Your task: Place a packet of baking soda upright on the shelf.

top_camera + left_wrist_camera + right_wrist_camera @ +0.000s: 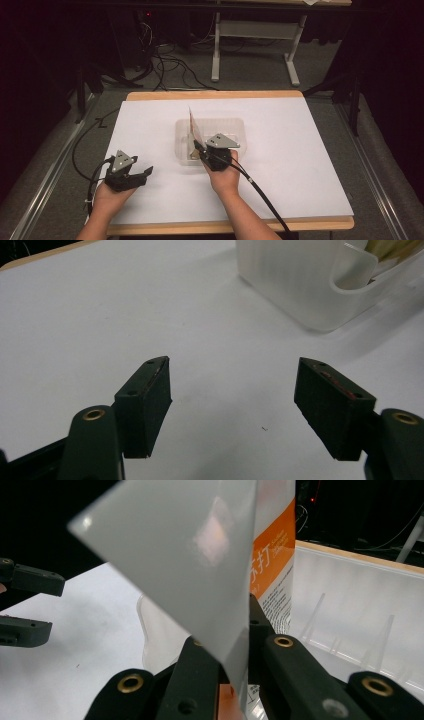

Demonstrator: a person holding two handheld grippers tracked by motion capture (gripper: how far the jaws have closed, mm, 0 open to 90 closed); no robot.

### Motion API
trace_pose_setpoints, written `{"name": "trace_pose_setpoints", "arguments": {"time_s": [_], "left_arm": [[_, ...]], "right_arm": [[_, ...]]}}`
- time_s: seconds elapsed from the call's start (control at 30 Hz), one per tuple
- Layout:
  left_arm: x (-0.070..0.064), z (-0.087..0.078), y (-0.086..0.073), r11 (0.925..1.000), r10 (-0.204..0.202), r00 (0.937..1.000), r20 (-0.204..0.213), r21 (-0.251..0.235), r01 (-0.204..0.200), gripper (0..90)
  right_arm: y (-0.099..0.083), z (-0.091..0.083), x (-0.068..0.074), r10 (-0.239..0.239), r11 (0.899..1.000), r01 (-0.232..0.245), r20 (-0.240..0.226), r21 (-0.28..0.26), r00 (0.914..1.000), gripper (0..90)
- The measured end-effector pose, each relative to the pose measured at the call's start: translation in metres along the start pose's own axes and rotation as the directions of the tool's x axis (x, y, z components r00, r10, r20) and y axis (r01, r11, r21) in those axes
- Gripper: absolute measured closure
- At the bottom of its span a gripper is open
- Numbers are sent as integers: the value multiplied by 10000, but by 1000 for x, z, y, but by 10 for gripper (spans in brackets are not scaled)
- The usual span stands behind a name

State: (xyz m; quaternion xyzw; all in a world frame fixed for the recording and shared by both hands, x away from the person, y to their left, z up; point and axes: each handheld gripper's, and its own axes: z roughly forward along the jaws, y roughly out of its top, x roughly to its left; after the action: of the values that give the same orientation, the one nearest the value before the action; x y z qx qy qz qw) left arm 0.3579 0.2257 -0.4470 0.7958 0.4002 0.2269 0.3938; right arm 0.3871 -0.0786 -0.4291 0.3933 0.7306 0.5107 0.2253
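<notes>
1. Grip first: the right gripper point(240, 645) has its jaws pressed together on a thin packet point(210, 565), white on its back and orange-printed on its face, which stands upright between them and rises well above them over the clear tray point(235, 125). The pinch sits at the packet's lower edge, so I judge it liable to swing; lift straight up, slowly, until it clears the tray wall.
2. Left of those jaws, the left gripper point(232, 405) waits with jaws spread wide and nothing between them, low over the white worktop point(100, 330), the tray ahead of it and to its right. It could steady the tray if the tray starts to lift with the packet.
3. Beyond the right jaws, thin clear dividers point(312, 615) stand inside the tray; keep the packet clear of them.
4. Hard to tell: the packet blocks most of the right gripper view, so whatever else lies in the tray is unclear. The print is too cut off to read. The room beyond the worktop is dark.
</notes>
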Motion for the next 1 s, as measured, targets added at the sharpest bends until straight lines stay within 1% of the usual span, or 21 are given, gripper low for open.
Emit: {"name": "trace_pose_setpoints", "arguments": {"time_s": [0.17, 0.23, 0.43, 0.53, 0.67, 0.77, 0.83, 0.9, 0.93, 0.97, 1.0], "left_arm": [[0, 0, 0, 10000, 7, 10000, -11, -11, -7, 313], [0, 0, 0, 10000, 9, 10000, -14, -14, -9, 313], [0, 0, 0, 10000, -38, 10000, -3, -43, 38, 313], [0, 0, 0, 10000, -31, 10000, -6, -32, 31, 313], [0, 0, 0, 10000, -40, 10000, -9, -37, 40, 313], [0, 0, 0, 10000, -56, 10000, -1, -50, 56, 312], [0, 1, 0, 10000, -48, 10000, 10, -57, 48, 312], [0, 1, 0, 10000, -34, 10000, 13, -58, 34, 312], [0, 1, 0, 10000, -43, 10000, 15, -57, 43, 312], [1, 1, 0, 10000, -46, 10000, 15, -54, 46, 312], [1, 1, 0, 10000, -48, 10000, 17, -53, 48, 311]], "right_arm": [[0, 0, 0, 22, 10000, -22, -3, 39, 10000, 873], [1, 0, -1, -53, 10000, 53, -4, 51, 10000, 865], [4, -1, -1, -146, 9997, 146, 8, 171, 9999, 808], [6, 1, -1, -166, 9995, 168, -70, 251, 9998, 734], [10, 0, 0, -146, 9995, 140, 190, 287, 9997, 586], [15, 1, 2, -189, 9993, 175, 416, 330, 9990, 420], [18, 1, 2, -310, 9992, 296, 543, 253, 9980, 337], [20, 0, 3, -264, 9994, 252, 530, 228, 9982, 295], [20, 0, 3, -206, 9995, 194, 504, 232, 9985, 291], [21, -1, 2, -282, 9993, 270, 492, 255, 9984, 284], [22, -1, 2, -249, 9993, 236, 479, 279, 9985, 277]]}}
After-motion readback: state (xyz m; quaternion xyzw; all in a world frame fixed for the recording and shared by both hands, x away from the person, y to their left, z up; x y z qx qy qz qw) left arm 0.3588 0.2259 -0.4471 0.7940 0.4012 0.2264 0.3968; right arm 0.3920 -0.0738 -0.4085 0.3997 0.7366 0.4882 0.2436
